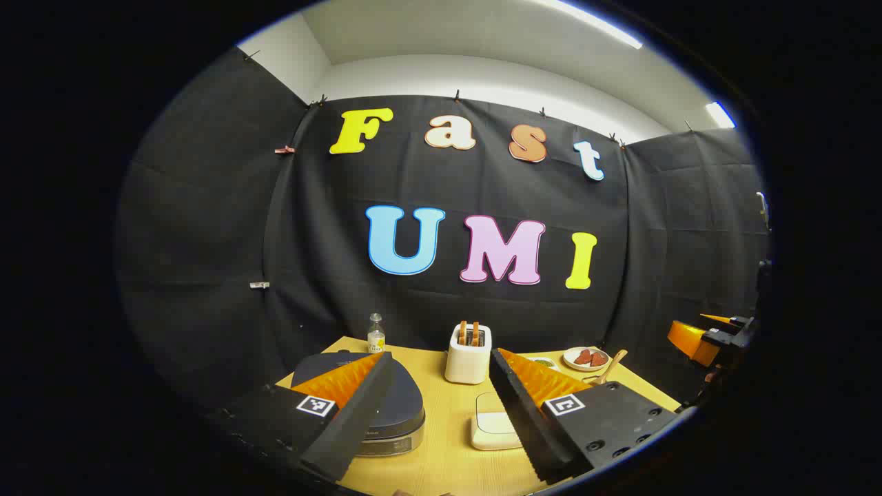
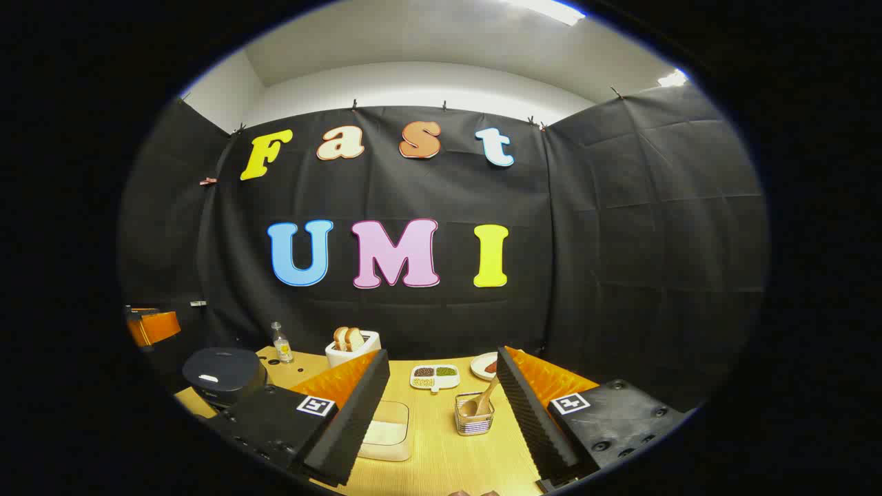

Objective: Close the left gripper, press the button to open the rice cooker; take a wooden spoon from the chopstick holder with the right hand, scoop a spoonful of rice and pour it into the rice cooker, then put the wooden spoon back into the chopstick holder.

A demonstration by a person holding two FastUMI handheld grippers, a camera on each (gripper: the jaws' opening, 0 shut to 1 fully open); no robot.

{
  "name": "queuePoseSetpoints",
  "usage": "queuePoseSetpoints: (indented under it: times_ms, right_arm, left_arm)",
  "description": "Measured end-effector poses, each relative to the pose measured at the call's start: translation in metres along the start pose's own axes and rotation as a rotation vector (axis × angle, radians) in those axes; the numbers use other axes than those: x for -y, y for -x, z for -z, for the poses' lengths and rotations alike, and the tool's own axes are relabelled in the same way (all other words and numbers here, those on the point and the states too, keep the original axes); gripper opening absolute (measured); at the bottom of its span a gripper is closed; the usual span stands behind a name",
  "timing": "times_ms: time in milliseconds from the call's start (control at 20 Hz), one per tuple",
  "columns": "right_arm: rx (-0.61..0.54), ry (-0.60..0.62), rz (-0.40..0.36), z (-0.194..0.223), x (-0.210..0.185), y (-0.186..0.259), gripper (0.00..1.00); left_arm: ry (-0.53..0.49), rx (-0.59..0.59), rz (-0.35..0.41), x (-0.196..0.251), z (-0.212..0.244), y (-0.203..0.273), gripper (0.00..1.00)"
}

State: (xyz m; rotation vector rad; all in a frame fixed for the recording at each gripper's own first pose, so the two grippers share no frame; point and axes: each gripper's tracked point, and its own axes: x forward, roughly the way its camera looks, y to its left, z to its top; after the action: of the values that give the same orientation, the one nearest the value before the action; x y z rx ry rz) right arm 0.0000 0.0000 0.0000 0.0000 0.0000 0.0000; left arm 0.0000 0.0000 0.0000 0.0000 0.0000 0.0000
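Both tongs are held above the counter (image 2: pixel 441 441), jaws spread apart and empty, since nothing is started. The left tongs (image 1: pixel 441 406) face the closed rice cooker (image 1: pixel 375 406) at 10 o'clock; the right tongs (image 2: pixel 441 413) frame the chopstick holder (image 2: pixel 474 417), its wooden spoon (image 2: pixel 482 399) leaning toward 1 o'clock for easy pinching, with the rice dish (image 2: pixel 386 430) alongside at 9 o'clock.

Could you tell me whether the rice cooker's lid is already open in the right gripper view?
No, the rice cooker sits with its dark lid flat and shut, and the wooden spoon stands in the chopstick holder.
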Motion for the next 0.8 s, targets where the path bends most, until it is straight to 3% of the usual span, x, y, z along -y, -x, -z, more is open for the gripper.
queuePoseSetpoints:
  times_ms: [800]
  right_arm:
    - [-0.031,-0.039,0.005,0.009,0.0,-0.005,0.98]
  left_arm:
    - [-0.003,-0.021,-0.022,-0.006,0.007,-0.005,0.95]
